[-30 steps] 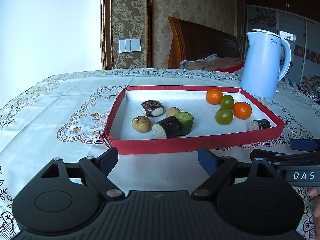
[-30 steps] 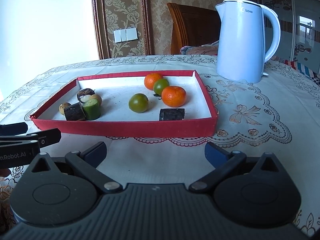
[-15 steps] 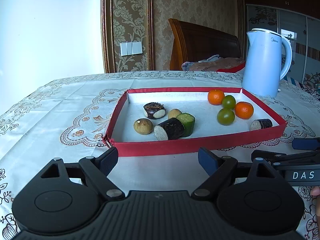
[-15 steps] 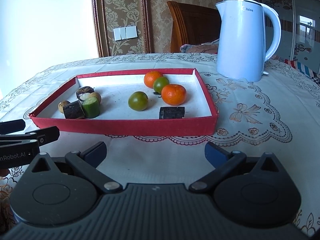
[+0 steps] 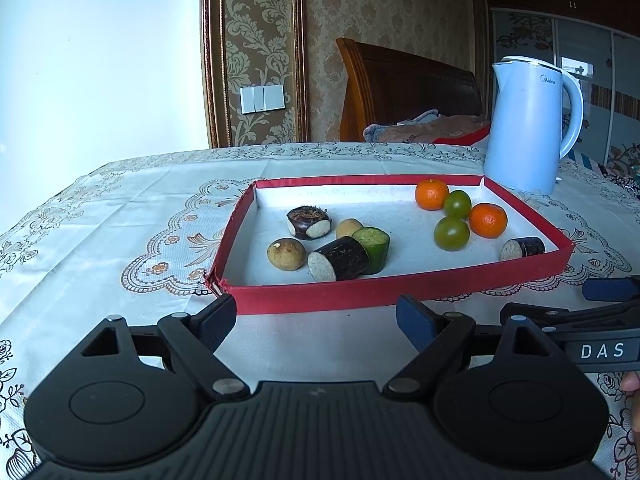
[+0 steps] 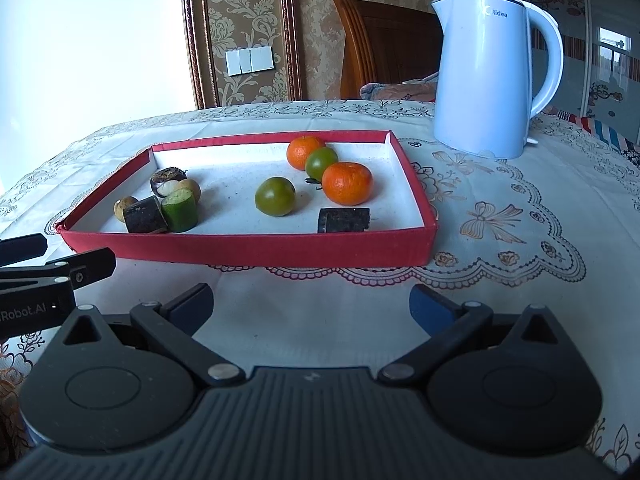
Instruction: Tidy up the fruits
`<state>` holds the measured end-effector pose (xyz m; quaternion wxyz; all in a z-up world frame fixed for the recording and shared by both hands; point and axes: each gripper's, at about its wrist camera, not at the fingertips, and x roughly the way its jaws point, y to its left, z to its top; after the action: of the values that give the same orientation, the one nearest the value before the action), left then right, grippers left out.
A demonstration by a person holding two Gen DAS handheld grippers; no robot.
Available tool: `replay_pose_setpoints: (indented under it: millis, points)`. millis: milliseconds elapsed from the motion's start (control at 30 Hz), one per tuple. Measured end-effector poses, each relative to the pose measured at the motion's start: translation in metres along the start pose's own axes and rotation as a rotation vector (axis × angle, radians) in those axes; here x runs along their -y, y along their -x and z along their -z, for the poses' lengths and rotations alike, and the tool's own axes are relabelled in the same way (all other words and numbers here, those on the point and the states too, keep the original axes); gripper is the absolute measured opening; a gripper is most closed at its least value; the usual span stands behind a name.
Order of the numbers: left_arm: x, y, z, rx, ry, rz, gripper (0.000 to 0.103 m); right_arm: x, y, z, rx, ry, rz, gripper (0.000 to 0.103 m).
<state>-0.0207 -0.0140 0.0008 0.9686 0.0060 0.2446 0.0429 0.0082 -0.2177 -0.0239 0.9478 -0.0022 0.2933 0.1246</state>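
Left wrist view: left gripper (image 5: 316, 316) jaws wide apart, empty, before shallow red-walled tray (image 5: 400, 288) holding oranges (image 5: 487, 220). Right wrist view: right gripper (image 6: 312, 304) jaws spread, empty; green citrus (image 6: 275, 196) mid-tray.

Both wrist views low, near, facing shared red tray (image 5: 304, 298) (image 6: 248, 246)

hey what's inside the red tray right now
Inside the red tray: two oranges, two green citrus, two brown round fruits, dark cut pieces, one green piece. Anything behind them is hidden.
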Motion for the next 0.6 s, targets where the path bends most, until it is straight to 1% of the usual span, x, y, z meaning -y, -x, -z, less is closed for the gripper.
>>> replay_pose_setpoints:
  millis: [367, 600]
  points:
    - [0.0007, -0.0009, -0.0002, -0.005, -0.008, -0.004, 0.087, 0.0001, -0.0013, 0.0006, -0.006, 0.000, 0.001, 0.103]
    - [0.0030, 0.0003, 0.0000, 0.006, -0.034, -0.025, 0.087, 0.0001, -0.0018, 0.0005, -0.009, 0.001, 0.000, 0.103]
